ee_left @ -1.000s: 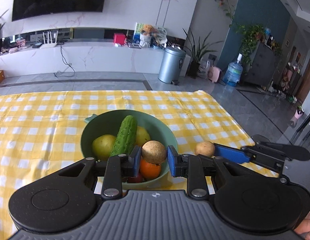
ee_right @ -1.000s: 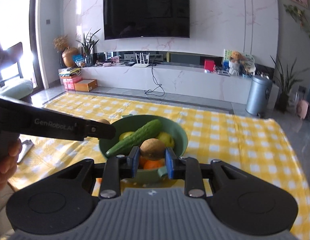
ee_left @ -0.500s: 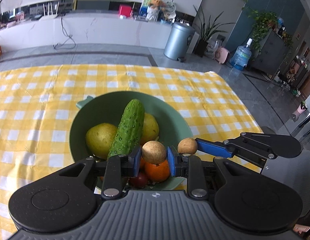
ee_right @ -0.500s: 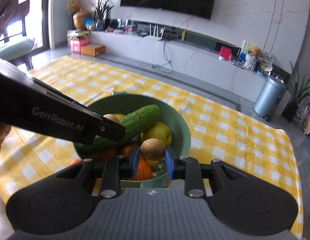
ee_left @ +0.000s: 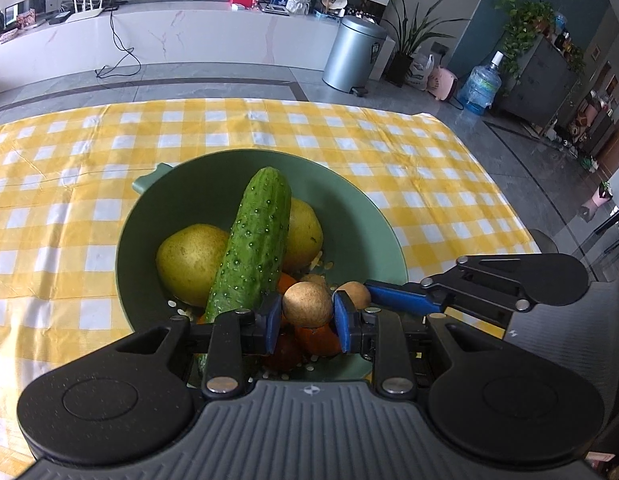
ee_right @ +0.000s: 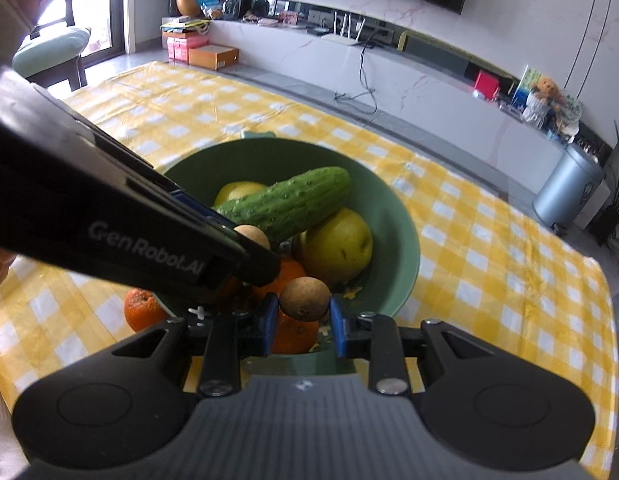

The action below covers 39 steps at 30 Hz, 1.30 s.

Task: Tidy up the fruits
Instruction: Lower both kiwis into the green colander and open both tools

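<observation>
A green bowl (ee_left: 197, 196) (ee_right: 393, 220) on the yellow checked tablecloth holds a cucumber (ee_left: 253, 240) (ee_right: 285, 204), two yellow pears (ee_left: 189, 260) (ee_right: 337, 244), oranges (ee_right: 293, 332) and a dark red fruit (ee_left: 285, 354). My left gripper (ee_left: 307, 318) is shut on a small round brown fruit (ee_left: 307, 304), low over the bowl's near side. My right gripper (ee_right: 303, 318) is shut on another small brown fruit (ee_right: 304, 298) just over the near rim; it reaches in from the right in the left wrist view (ee_left: 393, 300), its fruit (ee_left: 353, 294) beside mine.
One orange (ee_right: 141, 312) lies on the cloth outside the bowl, at its left. The tablecloth (ee_left: 349, 136) spreads around the bowl. Beyond the table's far edge are a grey floor, a white TV bench and a metal bin (ee_left: 353, 52).
Both grippers have moved forward and down toward the bowl, each still holding its brown fruit. The two fruits have come close together over the bowl's near side.
</observation>
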Motion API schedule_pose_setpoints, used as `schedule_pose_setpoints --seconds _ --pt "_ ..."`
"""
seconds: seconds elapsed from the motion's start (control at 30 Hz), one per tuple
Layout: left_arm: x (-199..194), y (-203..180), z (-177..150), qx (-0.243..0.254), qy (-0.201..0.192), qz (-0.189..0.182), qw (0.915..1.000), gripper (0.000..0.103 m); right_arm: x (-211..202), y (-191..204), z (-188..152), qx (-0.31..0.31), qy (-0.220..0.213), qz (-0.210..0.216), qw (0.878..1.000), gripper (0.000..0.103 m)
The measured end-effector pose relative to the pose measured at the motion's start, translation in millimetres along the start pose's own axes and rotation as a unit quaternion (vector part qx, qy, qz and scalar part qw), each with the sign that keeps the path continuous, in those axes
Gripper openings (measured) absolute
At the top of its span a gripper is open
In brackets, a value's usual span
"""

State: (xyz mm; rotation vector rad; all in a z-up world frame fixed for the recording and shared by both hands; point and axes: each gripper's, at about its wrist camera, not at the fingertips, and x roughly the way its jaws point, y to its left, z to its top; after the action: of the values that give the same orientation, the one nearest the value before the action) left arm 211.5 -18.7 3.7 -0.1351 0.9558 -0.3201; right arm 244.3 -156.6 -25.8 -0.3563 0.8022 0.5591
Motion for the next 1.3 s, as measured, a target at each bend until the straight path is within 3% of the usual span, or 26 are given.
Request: schedule_pose_setpoints --seconds 0.3,0.5,0.57,0.63,0.9,1.2,1.3 --pt "4 -2 -3 0.0 0.01 0.003 0.9999 0.031 2 3 2 -0.013 0.008 0.005 1.0 0.024" --pt "-2 -4 -1 0.001 0.007 -0.001 1.0 0.045 -2 6 3 -0.018 0.008 0.007 1.0 0.025" --pt "-5 -5 0 0.001 0.004 -0.004 1.0 0.05 -4 8 3 -0.02 0.007 0.007 1.0 0.028" --pt "-8 -5 1 -0.002 0.003 -0.006 1.0 0.053 -6 9 4 -0.024 0.003 0.008 1.0 0.038" --pt "-33 -5 5 -0.007 -0.029 -0.009 0.9995 0.055 -24 8 7 -0.022 -0.019 -0.01 1.0 0.043" --pt "-69 -11 -5 0.009 -0.07 0.0 0.9975 0.06 -56 12 -1 0.031 -0.058 -0.034 0.997 0.062" --pt "-81 -12 -14 0.014 -0.078 0.005 0.9968 0.06 -70 13 -9 0.069 -0.071 -0.036 0.994 0.064"
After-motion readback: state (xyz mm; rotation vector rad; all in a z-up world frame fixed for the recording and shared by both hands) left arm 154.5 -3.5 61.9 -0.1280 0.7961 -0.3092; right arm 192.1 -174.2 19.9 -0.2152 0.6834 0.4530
